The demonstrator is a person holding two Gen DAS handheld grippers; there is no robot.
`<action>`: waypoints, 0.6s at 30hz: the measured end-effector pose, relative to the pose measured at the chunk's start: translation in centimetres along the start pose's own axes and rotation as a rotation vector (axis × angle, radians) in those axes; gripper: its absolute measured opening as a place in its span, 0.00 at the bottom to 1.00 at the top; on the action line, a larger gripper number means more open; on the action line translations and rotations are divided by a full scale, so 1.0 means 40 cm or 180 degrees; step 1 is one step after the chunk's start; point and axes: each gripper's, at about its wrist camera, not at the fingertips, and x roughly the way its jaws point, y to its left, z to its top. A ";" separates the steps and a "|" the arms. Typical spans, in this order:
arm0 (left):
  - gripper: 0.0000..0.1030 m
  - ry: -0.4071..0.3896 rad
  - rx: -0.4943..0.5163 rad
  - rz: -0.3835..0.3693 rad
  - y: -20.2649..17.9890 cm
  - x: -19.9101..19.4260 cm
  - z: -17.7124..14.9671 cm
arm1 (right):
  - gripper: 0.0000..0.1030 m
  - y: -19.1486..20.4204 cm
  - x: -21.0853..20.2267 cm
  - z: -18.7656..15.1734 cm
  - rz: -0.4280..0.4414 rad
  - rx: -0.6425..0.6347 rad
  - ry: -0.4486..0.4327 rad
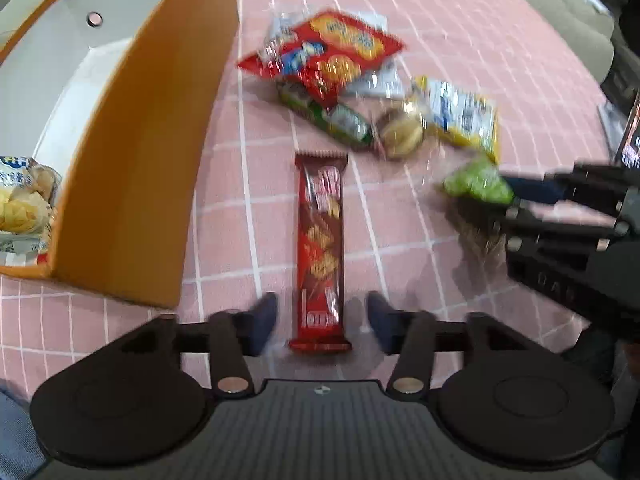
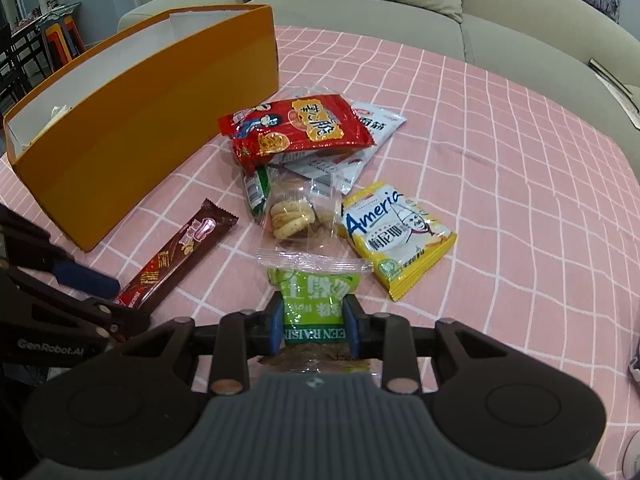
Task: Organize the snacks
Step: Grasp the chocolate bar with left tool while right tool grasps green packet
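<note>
Pinching a green raisin packet [image 2: 316, 300], the right gripper [image 2: 314, 322] holds it; left gripper [image 1: 322, 320] spread, fingers either side of a brown biscuit bar [image 1: 321, 240], not touching.

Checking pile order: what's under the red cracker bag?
Under the red cracker bag lie white sachets and a green-wrapped pack, each partly showing. Anything else beneath is covered.

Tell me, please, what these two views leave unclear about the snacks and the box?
- Orange box contents: right wrist view, hidden by its near wall; left wrist view, cut by the frame edge.
- Green stick pack: left wrist view, print blurred; right wrist view, mostly under the red bag.
- Green raisin bag, lower end: right wrist view, behind the gripper body.
</note>
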 end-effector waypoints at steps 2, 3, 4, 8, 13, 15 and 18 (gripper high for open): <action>0.73 -0.0129 -0.0042 -0.0024 0.003 -0.010 0.013 | 0.29 -0.004 -0.002 0.001 0.0051 0.0028 -0.0021; 0.74 -0.0174 -0.0052 -0.0011 0.002 -0.012 0.019 | 0.31 -0.007 -0.005 0.002 0.0078 0.0054 -0.0050; 0.74 -0.0199 -0.0048 0.0018 -0.002 -0.008 0.027 | 0.38 -0.010 -0.010 0.003 0.0111 0.0089 -0.0078; 0.70 -0.0194 0.0049 0.0164 -0.021 0.022 0.048 | 0.42 -0.029 -0.012 0.011 0.0255 0.0262 -0.0101; 0.65 -0.0128 0.0089 0.0193 -0.031 0.053 0.050 | 0.41 -0.060 0.012 0.010 0.0323 0.0500 0.0020; 0.58 -0.0106 0.0113 0.0228 -0.038 0.062 0.047 | 0.41 -0.063 0.022 0.010 0.0356 0.0541 0.0064; 0.45 -0.0118 0.0149 0.0260 -0.043 0.065 0.044 | 0.35 -0.057 0.029 0.009 0.0347 0.0512 0.0087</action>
